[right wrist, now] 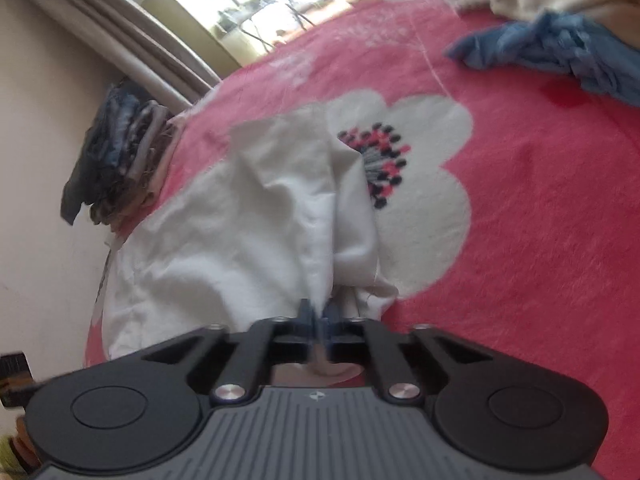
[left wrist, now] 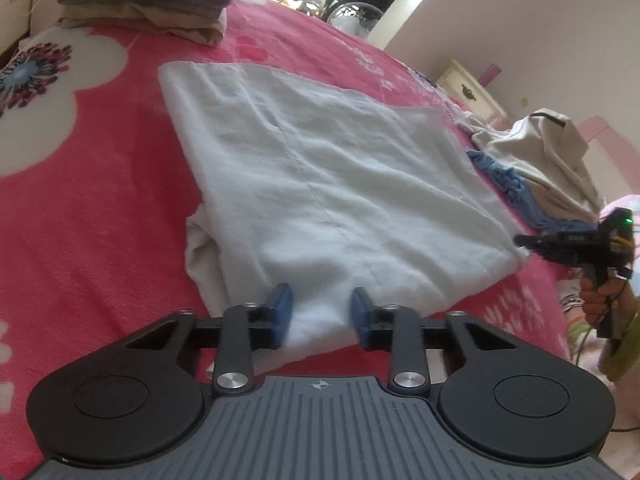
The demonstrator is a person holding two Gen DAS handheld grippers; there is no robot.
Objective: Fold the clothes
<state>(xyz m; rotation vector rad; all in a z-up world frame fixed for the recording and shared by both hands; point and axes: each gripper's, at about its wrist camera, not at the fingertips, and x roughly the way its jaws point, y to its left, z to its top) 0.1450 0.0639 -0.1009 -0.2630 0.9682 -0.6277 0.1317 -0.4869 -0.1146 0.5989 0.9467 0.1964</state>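
A white garment [left wrist: 320, 184] lies folded flat on the pink flowered bedspread [left wrist: 100, 208]. My left gripper [left wrist: 322, 306] is open, its blue pads either side of the garment's near edge. My right gripper [right wrist: 319, 316] is shut on a corner of the white garment [right wrist: 256, 216], which bunches up in front of it. In the left wrist view the right gripper [left wrist: 520, 240] sits at the garment's right corner.
A stack of folded clothes [left wrist: 148, 0] stands at the far left of the bed, also in the right wrist view [right wrist: 120, 160]. A blue garment [left wrist: 508, 184] and a beige one [left wrist: 552, 152] lie unfolded at the right. A nightstand [left wrist: 472, 88] stands by the wall.
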